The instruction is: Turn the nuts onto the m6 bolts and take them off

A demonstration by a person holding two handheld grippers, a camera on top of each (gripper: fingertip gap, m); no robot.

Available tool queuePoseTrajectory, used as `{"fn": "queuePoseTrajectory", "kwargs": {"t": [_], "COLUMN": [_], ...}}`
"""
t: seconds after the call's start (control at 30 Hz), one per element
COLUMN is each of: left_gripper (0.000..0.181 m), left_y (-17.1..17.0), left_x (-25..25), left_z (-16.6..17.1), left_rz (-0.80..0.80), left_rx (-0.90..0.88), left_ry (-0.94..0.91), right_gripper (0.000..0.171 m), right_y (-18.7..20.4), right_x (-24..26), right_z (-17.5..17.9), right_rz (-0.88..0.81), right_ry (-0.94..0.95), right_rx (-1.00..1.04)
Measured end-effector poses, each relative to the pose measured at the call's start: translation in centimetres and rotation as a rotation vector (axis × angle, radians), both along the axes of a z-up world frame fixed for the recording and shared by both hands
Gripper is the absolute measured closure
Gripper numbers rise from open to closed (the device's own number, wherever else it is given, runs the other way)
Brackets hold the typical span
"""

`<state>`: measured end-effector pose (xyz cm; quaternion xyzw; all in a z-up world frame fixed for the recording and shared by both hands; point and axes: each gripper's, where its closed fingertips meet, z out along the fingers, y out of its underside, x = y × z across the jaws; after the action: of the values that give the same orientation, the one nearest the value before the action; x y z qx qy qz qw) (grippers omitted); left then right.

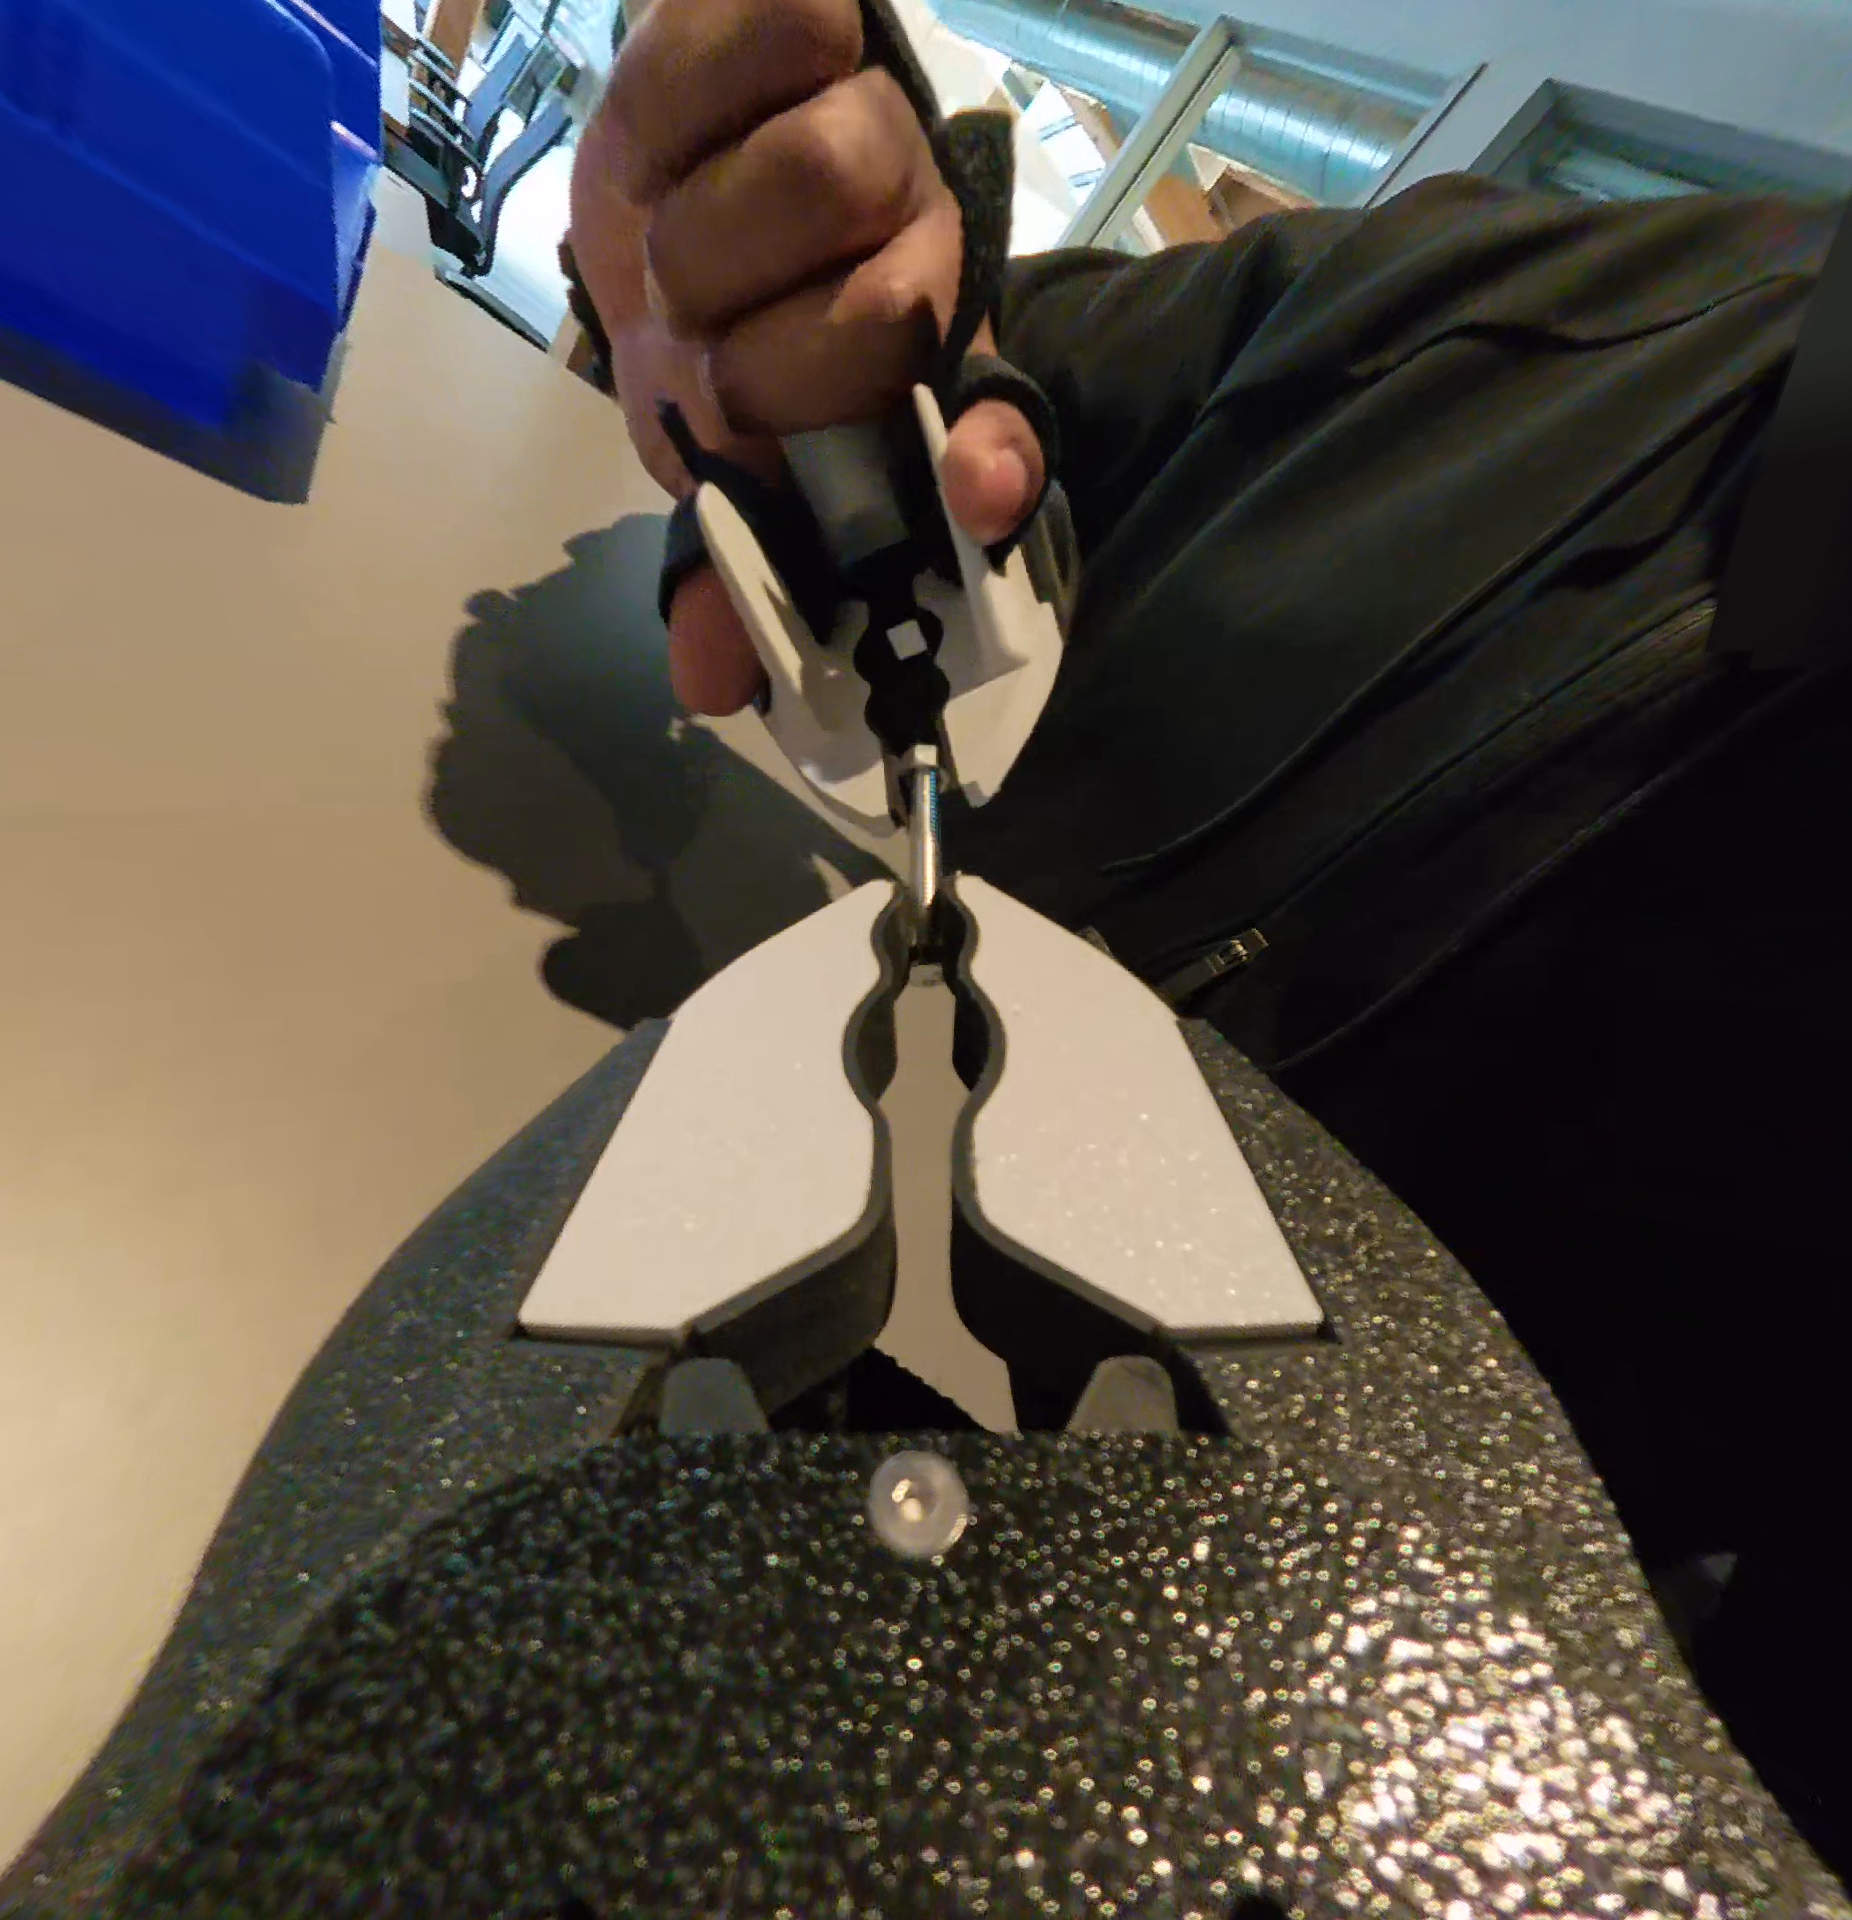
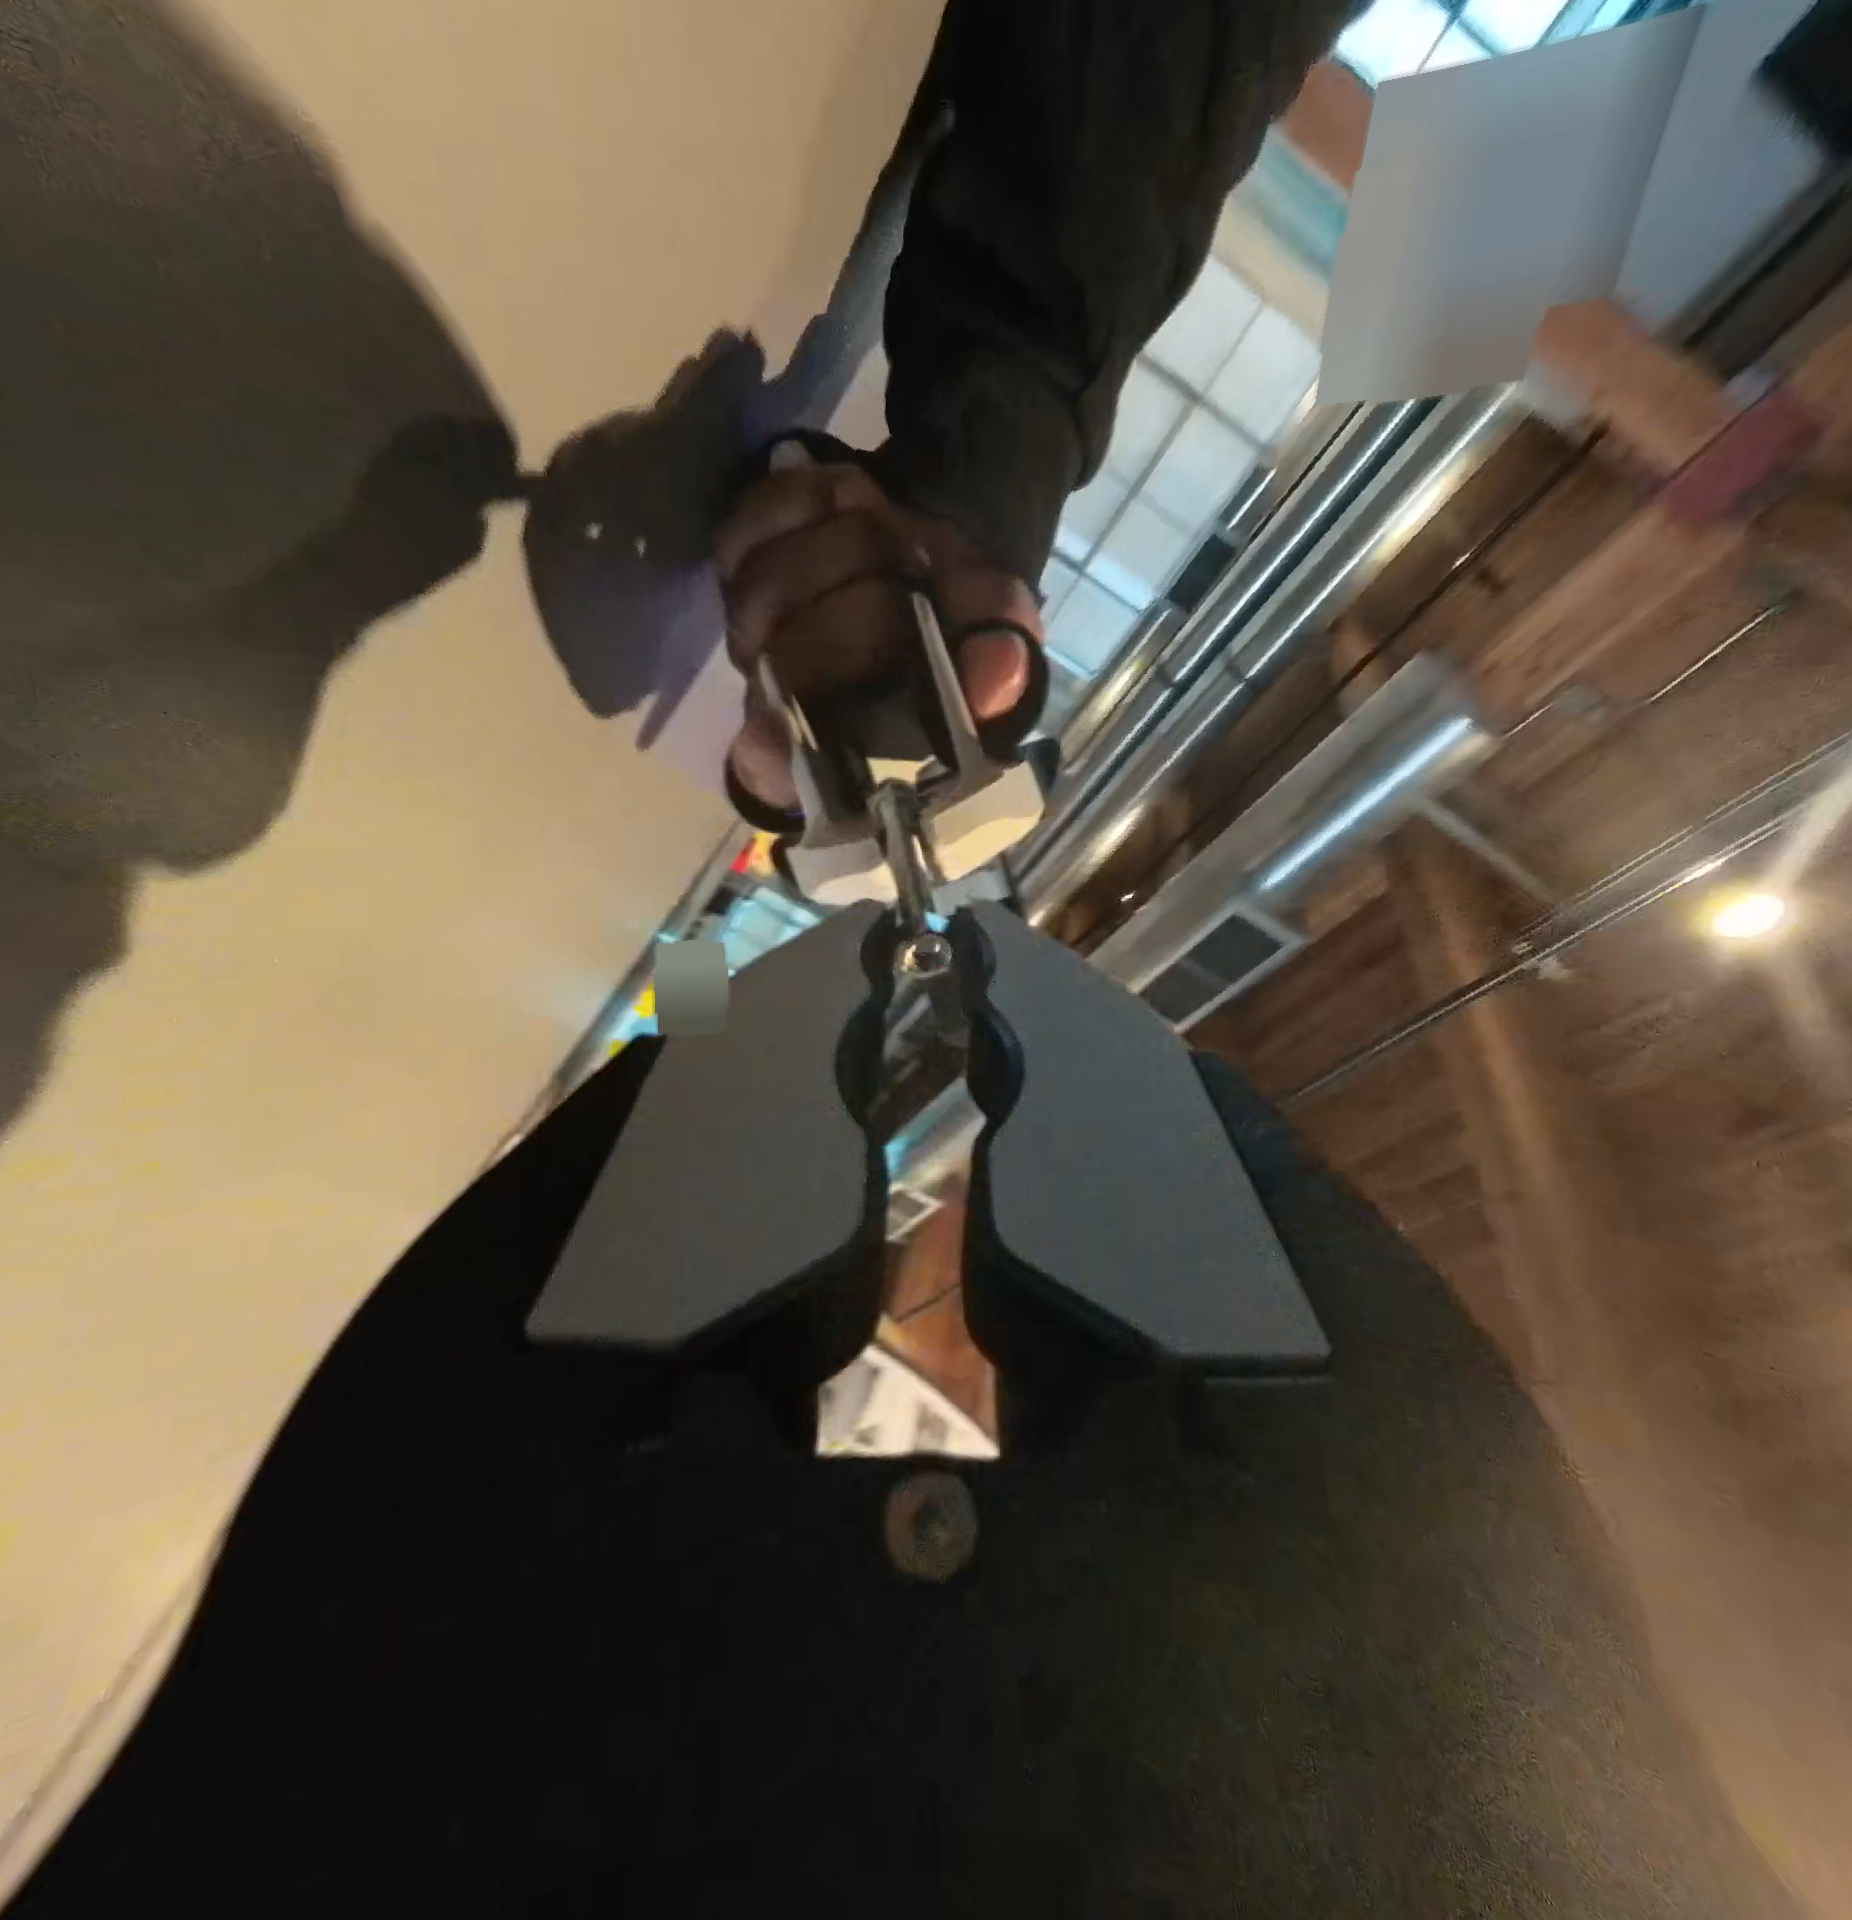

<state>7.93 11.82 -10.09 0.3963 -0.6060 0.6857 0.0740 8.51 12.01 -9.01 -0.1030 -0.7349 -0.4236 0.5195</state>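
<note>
A silver M6 bolt (image 1: 927, 847) spans the gap between my two grippers, held in the air above the table. My left gripper (image 1: 924, 916) is shut on the bolt's head end. My right gripper (image 1: 914, 753) faces it, held by a hand (image 1: 797, 229), and grips the threaded end. In the right wrist view my right gripper (image 2: 922, 930) is shut on a silver nut (image 2: 922, 953) that sits on the bolt (image 2: 901, 862). The left gripper (image 2: 889, 798) holds the bolt's far end there.
A blue plastic bin (image 1: 153, 208) stands on the tan table (image 1: 226, 883) at the upper left. The person's dark jacket (image 1: 1421, 623) fills the right side. A dark sleeve (image 2: 1026, 260) and hand (image 2: 849, 603) hold the left gripper. Metal ducts and wood (image 2: 1524, 935) show beyond.
</note>
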Motion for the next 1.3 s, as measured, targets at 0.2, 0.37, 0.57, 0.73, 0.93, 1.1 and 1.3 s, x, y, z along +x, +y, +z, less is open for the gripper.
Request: {"fn": "queuePoseTrajectory", "kwargs": {"t": [0.2,0.37,0.57,0.73,0.93,1.1,1.3], "left_gripper": [0.176,0.176,0.177,0.177,0.176,0.177,0.177], "left_y": [-0.8,-1.0,-0.9,-0.8,0.0,1.7,5.5], "left_x": [0.3,1.1,1.3,1.5,2.0,2.6,3.7], "left_z": [1.4,1.5,1.8,2.2,2.6,2.5,0.9], "left_rz": [-0.029,0.0,0.022,0.036,0.107,0.209,0.458], "left_rx": [-0.138,-0.182,-0.209,-0.256,-0.229,-0.185,0.24], "left_ry": [0.003,0.031,0.03,0.033,-0.028,-0.073,-0.233], "right_gripper": [0.161,0.161,0.161,0.16,0.15,0.125,0.131], "right_y": [-1.0,-1.1,-1.0,-0.8,0.3,1.7,3.0], "right_x": [0.1,0.9,1.1,1.4,1.8,3.0,4.5], "right_z": [1.6,1.7,2.0,2.4,3.1,3.1,1.0], "right_rz": [0.091,0.123,0.09,0.071,-0.002,-0.123,-0.298], "right_ry": [-0.109,-0.198,-0.156,-0.136,0.015,0.267,0.784], "right_rx": [0.148,0.16,0.182,0.182,0.188,0.048,-0.457]}}
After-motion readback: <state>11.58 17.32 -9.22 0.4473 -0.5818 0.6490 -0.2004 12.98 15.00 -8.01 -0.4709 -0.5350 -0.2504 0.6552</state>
